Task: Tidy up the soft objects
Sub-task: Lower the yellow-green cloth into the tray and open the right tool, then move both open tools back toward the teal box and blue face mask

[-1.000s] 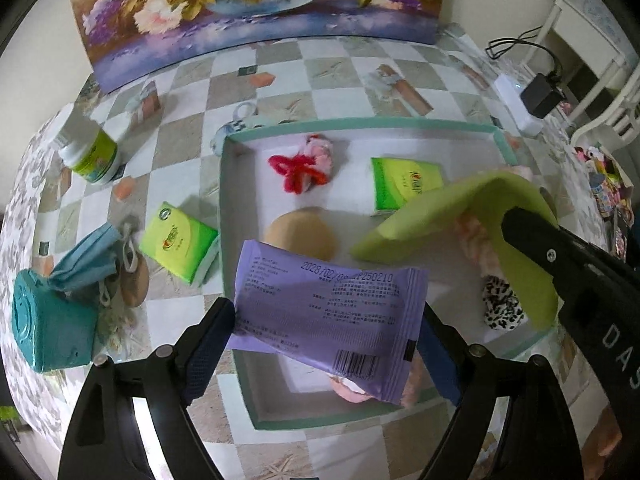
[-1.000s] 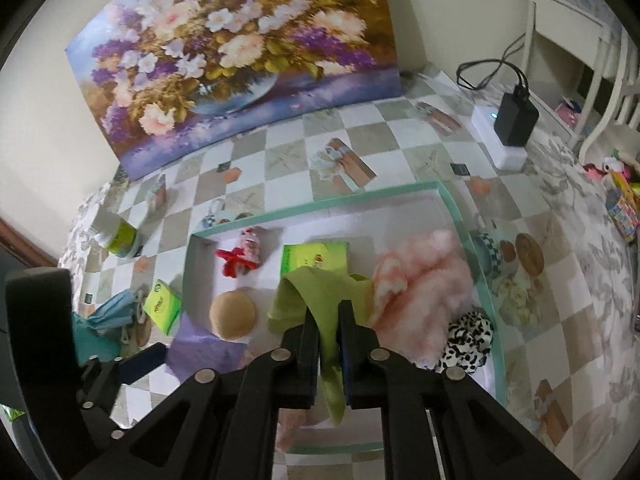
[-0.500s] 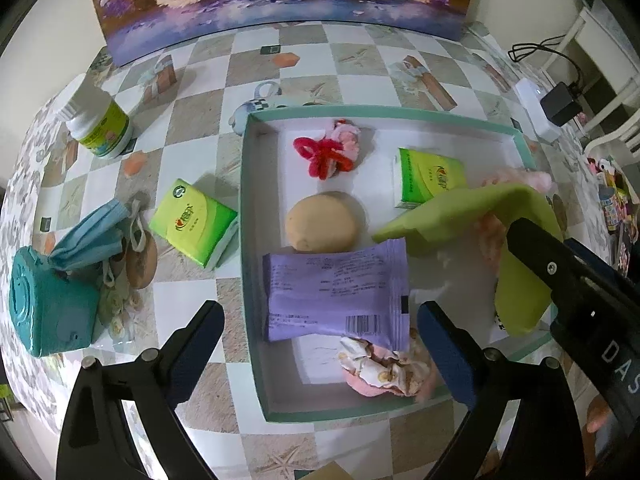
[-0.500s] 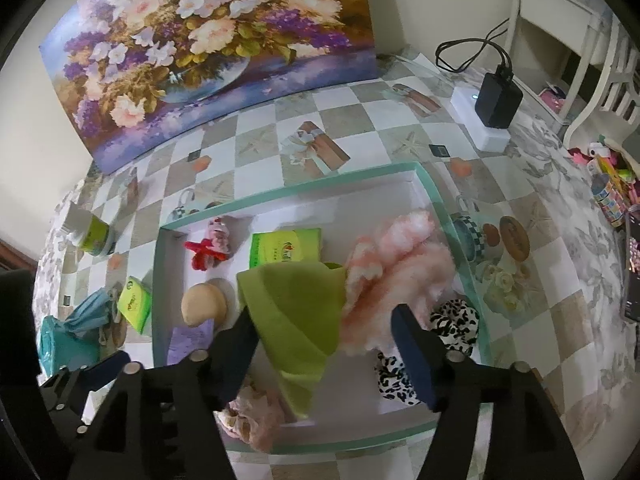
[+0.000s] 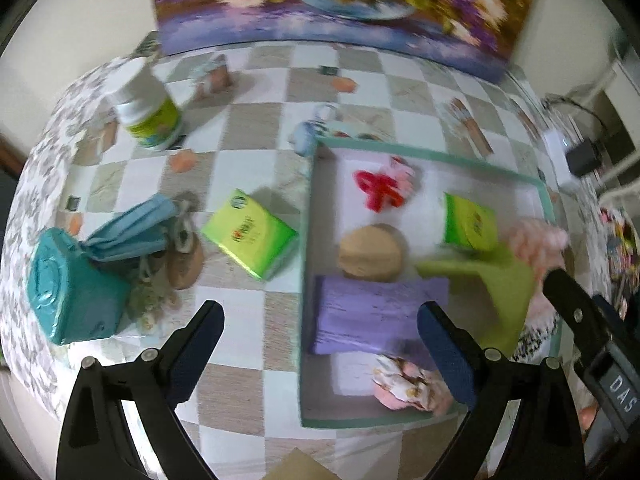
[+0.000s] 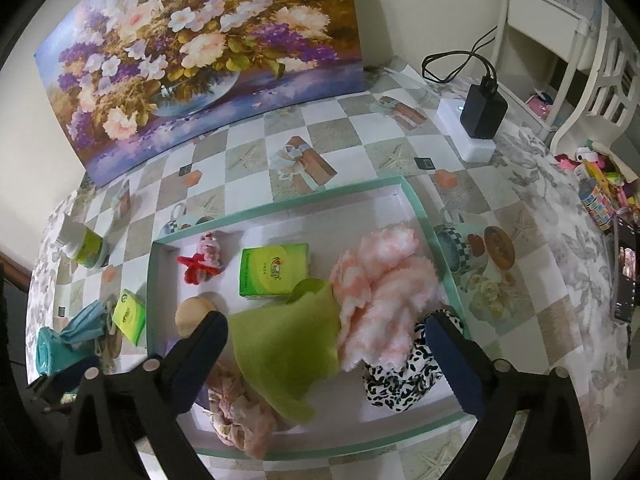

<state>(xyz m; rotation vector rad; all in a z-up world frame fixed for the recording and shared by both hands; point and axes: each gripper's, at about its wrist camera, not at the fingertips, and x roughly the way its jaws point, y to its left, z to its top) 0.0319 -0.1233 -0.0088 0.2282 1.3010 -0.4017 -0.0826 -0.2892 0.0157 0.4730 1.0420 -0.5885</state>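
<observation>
Both grippers wide open and empty: left gripper (image 5: 320, 334), pouch (image 5: 376, 314) just released, now lying in tray (image 5: 310, 280) near-left by the puff (image 5: 370, 253); right gripper (image 6: 326, 346), green cloth (image 6: 286, 350) dropped mid-tray beside pink fluff (image 6: 384, 300). Two more soft items stowed; tissue pack (image 5: 250, 234), mask (image 5: 128, 228) and teal pack (image 5: 72, 284) left of tray, prob. next for left.

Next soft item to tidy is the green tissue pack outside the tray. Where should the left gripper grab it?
Grip the green tissue pack across its two long edges, coming from above with the left gripper: it lies flat on the checkered tablecloth, sides clear.
</observation>
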